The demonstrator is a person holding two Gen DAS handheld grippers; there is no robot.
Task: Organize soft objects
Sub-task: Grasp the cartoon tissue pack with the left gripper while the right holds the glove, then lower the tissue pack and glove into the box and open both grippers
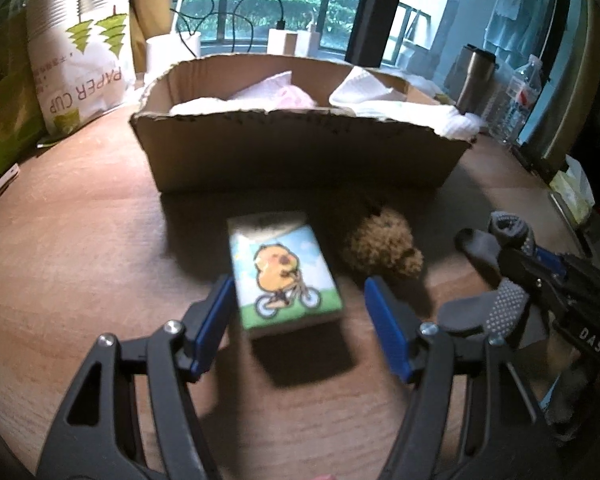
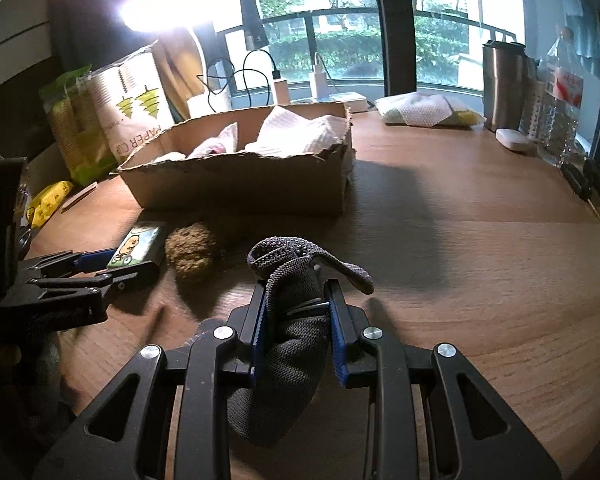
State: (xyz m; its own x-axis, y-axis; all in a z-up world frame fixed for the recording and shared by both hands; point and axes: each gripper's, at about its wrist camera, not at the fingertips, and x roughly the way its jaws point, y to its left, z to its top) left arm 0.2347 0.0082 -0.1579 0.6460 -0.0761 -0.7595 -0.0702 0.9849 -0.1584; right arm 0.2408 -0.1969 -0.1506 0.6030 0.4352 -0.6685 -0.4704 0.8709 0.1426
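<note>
**On the wooden desk, one sock held and one tissue pack framed**

On the wooden desk (image 2: pixel 480 248) by the window, a torn-edged cardboard box (image 1: pixel 300 156) sits toward the back, already holding white folded cloths or paper towels (image 2: pixel 300 136) and something pale pink (image 1: pixel 296 98). Just in front of it lie two loose items side by side: a small tissue pack (image 1: pixel 284 272) printed with a yellow cartoon animal on a bicycle, and a brown fuzzy plush (image 1: pixel 384 244) just to its right, the two close but not clearly touching.

The left gripper (image 1: pixel 300 312) points down at the tissue pack with its blue pads (image 1: pixel 384 320) spread wide. The pack's near end lies between them; the left pad looks to be at its edge, the right pad stands clear of it — nothing is gripped.

The right gripper (image 2: pixel 298 320) is closed narrowly on a grey knitted sock (image 2: pixel 296 300) — the pads press both sides of the bunched fabric, the cuff end flops forward past the fingertips and the rest hangs back beneath the jaws. From the left camera the same sock shows its dotted grip sole. It is held above the desk, near the plush and short of the box.

Around the edges stand a bag of paper cups (image 1: pixel 84 64), a steel tumbler (image 2: pixel 504 84), a water bottle (image 2: pixel 564 96) and charger cables (image 2: pixel 256 76) on the sill.
</note>
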